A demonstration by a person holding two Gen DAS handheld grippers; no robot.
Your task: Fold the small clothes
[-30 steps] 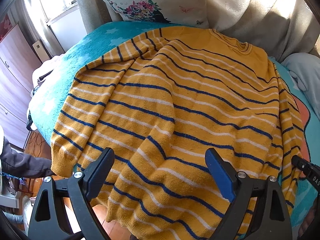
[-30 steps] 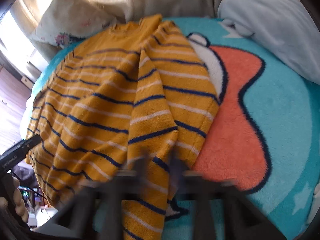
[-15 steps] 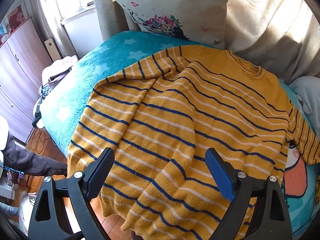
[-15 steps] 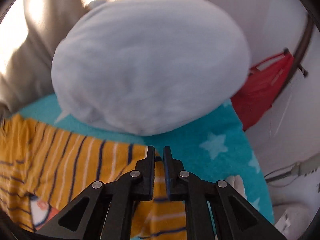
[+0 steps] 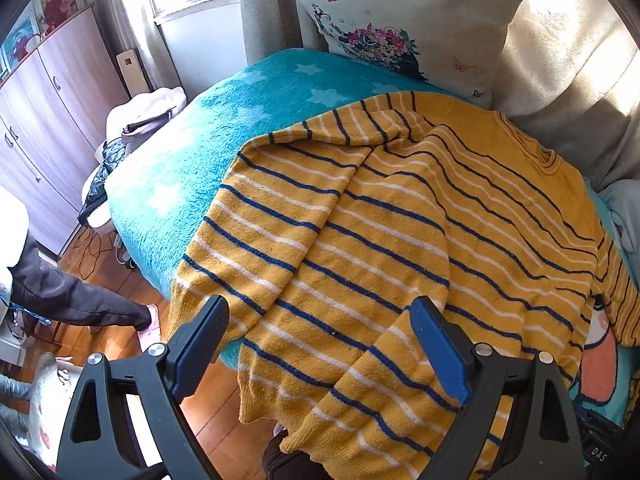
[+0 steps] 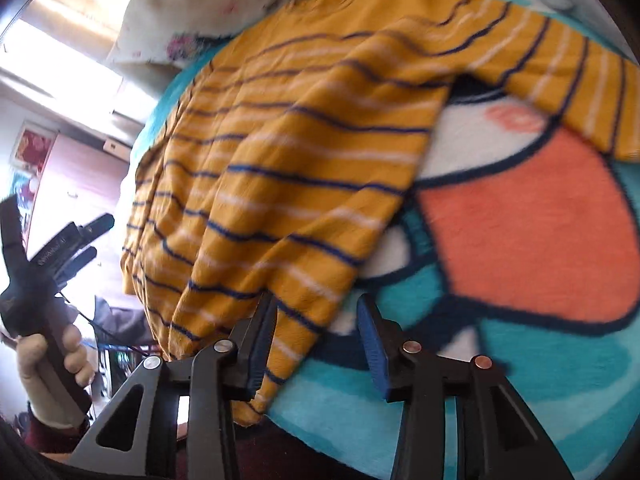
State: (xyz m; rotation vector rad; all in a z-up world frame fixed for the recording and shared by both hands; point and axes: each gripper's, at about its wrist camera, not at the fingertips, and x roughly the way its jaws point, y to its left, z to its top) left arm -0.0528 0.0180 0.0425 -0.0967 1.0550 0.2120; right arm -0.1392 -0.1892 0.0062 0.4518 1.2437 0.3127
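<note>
We saw the yellow striped sweater (image 5: 400, 240) spread on the teal blanket (image 5: 192, 168) over the bed, its hem hanging past the near edge. One sleeve lay folded inward across the body; the other sleeve (image 6: 560, 80) stretched out sideways over the blanket's orange cartoon patch (image 6: 532, 232).

The left gripper (image 5: 320, 352) hovered above the hem with its jaws spread wide and nothing pinched between them. Our right gripper (image 6: 316, 344) sat at the sweater's lower corner. Its jaws were opening, and the hem corner lay between them against the left pad, no longer pressed from both sides. In the right wrist view, a hand (image 6: 52, 356) gripped the handle of the left tool.

A second earlier, the right-hand sleeve had been lying folded over the body, clamped in the right gripper. Half a second ago that gripper, still clenched, faced the pale grey cushion (image 5: 624, 216); now the sleeve lay opened outward and released. The left view had drawn back, showing more of the blanket and the floral pillow (image 5: 400, 20).
</note>
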